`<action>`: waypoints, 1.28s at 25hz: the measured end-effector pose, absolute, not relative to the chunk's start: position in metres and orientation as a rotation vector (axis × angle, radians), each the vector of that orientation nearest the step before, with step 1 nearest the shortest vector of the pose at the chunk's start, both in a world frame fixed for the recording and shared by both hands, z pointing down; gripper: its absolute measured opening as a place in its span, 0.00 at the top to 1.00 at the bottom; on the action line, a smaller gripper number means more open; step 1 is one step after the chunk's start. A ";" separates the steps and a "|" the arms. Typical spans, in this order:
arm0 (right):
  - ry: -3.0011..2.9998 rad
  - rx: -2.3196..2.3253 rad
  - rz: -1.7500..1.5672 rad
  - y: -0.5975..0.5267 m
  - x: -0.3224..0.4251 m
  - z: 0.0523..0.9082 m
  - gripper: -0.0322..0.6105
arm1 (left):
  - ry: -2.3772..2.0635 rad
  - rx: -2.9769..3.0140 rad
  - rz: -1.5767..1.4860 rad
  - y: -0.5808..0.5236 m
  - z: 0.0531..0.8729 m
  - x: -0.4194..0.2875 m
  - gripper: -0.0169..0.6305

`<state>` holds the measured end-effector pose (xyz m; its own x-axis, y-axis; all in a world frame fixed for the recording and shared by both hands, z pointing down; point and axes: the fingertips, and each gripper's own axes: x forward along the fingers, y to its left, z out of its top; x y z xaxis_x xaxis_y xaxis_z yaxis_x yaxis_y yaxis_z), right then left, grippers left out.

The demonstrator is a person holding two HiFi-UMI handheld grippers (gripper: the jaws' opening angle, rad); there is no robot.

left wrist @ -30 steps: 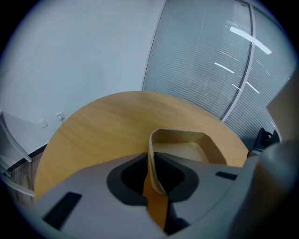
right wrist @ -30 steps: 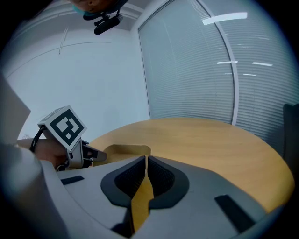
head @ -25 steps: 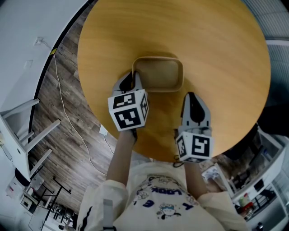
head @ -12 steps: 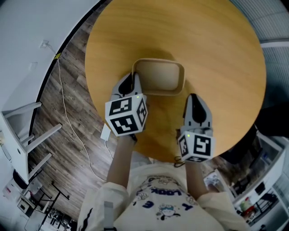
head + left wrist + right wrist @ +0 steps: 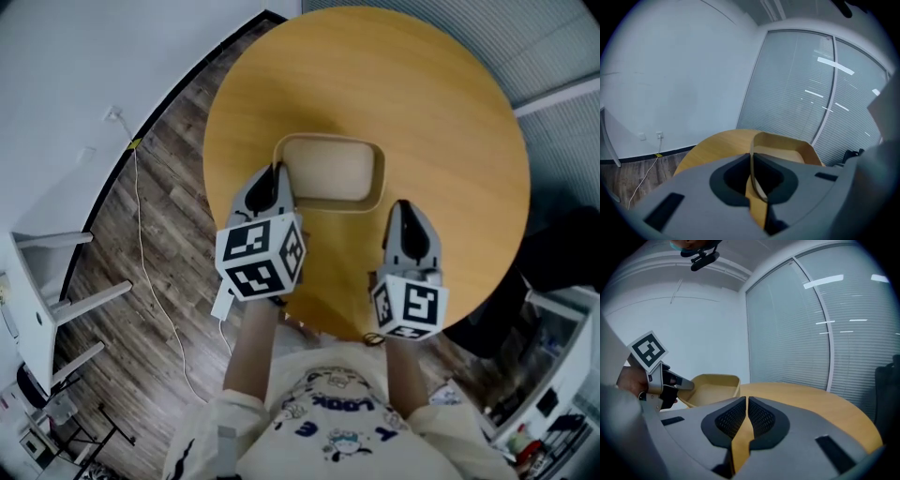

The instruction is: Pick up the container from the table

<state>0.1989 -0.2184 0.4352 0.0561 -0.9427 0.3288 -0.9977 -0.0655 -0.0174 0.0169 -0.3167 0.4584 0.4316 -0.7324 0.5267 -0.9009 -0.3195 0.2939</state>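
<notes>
Where pinched at its near-left corner, sits thin-walled between the pads of the left gripper (image 5: 273, 184): shallow tan container (image 5: 333, 171), empty, open side up. Seen along the left gripper, jaws nearly together with only the rim wall between them.

Appears to hang above the round wooden counter (image 5: 450, 122) rather than rest on it, judging from the right gripper view, where shows off the counter's edge with the room wall (image 5: 693, 333) behind; cannot be sure of the gap.

Long axis running left to right across the head view, so held at one end of the near side, with most of the tray reaching away to the right and far side. Likely to droop or twist about that single pinch.

Right gripper (image 5: 406, 216) pressed together on nothing, only the counter's wood showing beyond the slit. Lies just near and right of the container's near-right corner, apart from it, pointing the same way as the left. Nearer of the two: the left, in contact with the thing.

Calls next for a straight rise with a steady left wrist; right free to come under the right end should sagging start.
</notes>
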 end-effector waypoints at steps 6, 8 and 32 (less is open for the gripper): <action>-2.019 2.185 0.242 -0.209 0.190 0.386 0.92 | -1.401 2.197 0.285 -0.302 0.412 0.002 0.95; -2.032 2.213 0.190 -0.208 0.188 0.367 0.92 | -1.407 2.227 0.242 -0.300 0.395 -0.001 0.95; -2.082 2.357 -0.109 -0.170 0.165 0.254 0.92 | -1.448 2.436 -0.053 -0.248 0.270 -0.028 0.95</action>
<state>0.1648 -0.1700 0.2540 0.1219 -0.9910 -0.0554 -0.9914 -0.1242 0.0419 -0.0276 -0.2478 0.2698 0.4897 -0.8631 0.1235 -0.8519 -0.4433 0.2789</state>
